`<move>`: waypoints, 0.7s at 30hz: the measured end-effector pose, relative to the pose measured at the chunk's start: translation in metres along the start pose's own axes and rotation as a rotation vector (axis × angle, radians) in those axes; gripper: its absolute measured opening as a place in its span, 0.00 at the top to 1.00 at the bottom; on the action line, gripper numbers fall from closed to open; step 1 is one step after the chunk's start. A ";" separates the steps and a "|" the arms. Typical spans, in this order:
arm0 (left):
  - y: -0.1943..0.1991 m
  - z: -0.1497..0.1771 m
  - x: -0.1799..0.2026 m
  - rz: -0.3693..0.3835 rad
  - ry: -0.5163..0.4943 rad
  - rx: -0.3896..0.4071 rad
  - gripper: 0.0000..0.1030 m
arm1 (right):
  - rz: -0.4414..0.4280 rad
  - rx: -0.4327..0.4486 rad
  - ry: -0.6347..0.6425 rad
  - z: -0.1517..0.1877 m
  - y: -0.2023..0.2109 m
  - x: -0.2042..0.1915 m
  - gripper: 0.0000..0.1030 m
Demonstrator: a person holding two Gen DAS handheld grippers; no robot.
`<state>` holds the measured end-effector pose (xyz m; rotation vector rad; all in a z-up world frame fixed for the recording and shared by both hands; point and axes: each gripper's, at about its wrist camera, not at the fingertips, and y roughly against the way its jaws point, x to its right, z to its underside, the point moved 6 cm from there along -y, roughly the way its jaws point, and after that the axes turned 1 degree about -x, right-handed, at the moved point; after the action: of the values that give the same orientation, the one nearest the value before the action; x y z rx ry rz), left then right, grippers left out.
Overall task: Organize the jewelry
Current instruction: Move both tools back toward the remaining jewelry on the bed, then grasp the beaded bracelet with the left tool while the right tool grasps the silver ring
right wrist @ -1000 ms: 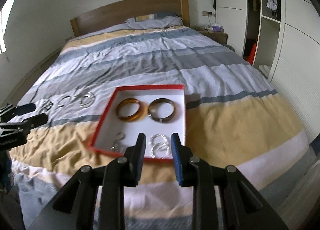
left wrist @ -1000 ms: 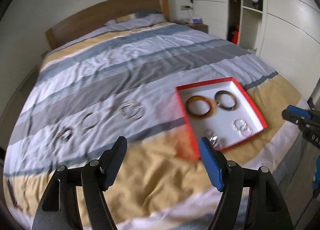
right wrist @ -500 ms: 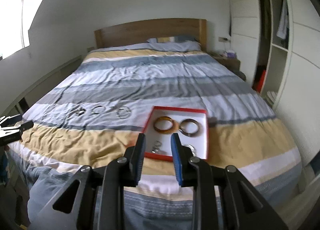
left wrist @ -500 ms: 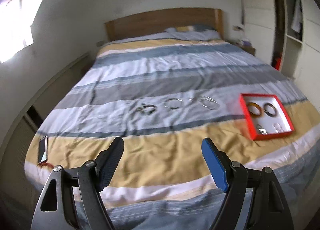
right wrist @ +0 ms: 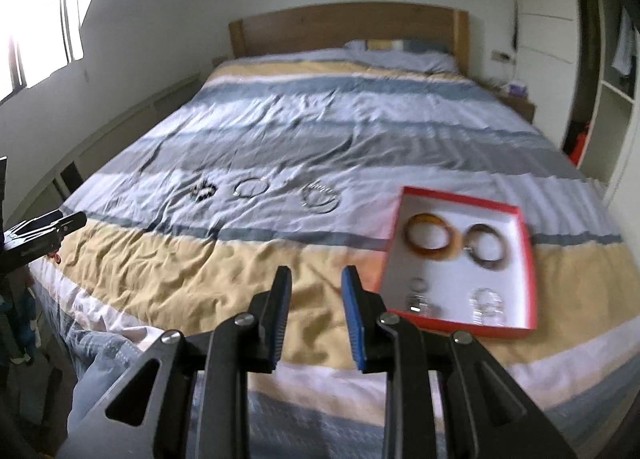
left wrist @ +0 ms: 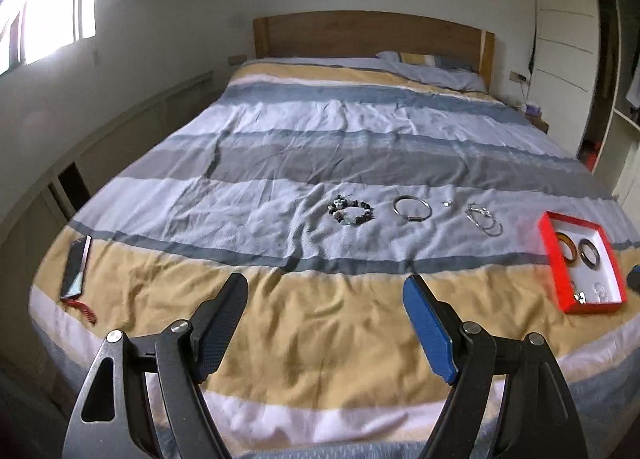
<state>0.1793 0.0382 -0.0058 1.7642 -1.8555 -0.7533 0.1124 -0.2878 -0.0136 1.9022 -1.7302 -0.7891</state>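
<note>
A red box (right wrist: 524, 259) with a white inside lies on the striped bed near its foot and holds an amber bangle (right wrist: 431, 241), a dark bangle (right wrist: 489, 246) and small silver pieces. It also shows in the left wrist view (left wrist: 549, 255). On the cover lie a beaded bracelet (left wrist: 351, 211), a silver bangle (left wrist: 411, 207), a small ring (left wrist: 447, 202) and silver hoops (left wrist: 485, 220). My left gripper (left wrist: 326, 301) is open and empty, held back from the bed's foot. My right gripper (right wrist: 316, 291) is empty, jaws a small gap apart, left of the box.
A phone (left wrist: 76, 265) lies on the bed's near left corner. A wooden headboard (left wrist: 368, 33) stands at the far end. A wardrobe (left wrist: 568, 59) is at the right, a window (left wrist: 44, 27) and low wall ledge at the left.
Both grippers have pulled back from the bed and swung left. The box, close a second ago, now lies farther off and to the right. Neither gripper's opening has changed.
</note>
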 end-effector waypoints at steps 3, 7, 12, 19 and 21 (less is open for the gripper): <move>-0.030 -0.004 -0.003 0.025 0.028 -0.009 0.22 | -0.028 -0.034 0.017 -0.006 -0.038 -0.014 0.76; -0.075 -0.013 0.003 0.063 0.034 -0.035 0.22 | -0.062 -0.071 0.033 -0.019 -0.090 -0.030 0.76; -0.142 -0.030 0.004 0.092 0.067 -0.074 0.22 | -0.095 -0.078 0.024 -0.048 -0.157 -0.038 0.76; -0.227 -0.049 -0.018 0.108 0.172 -0.135 0.38 | -0.123 -0.067 -0.006 -0.080 -0.232 -0.043 0.76; -0.249 -0.051 -0.018 0.111 0.180 -0.156 0.40 | -0.120 -0.067 -0.008 -0.084 -0.250 -0.043 0.76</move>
<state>0.3990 0.0470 -0.1343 1.5641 -1.7118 -0.6556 0.3511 -0.2208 -0.1133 1.9746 -1.5850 -0.8882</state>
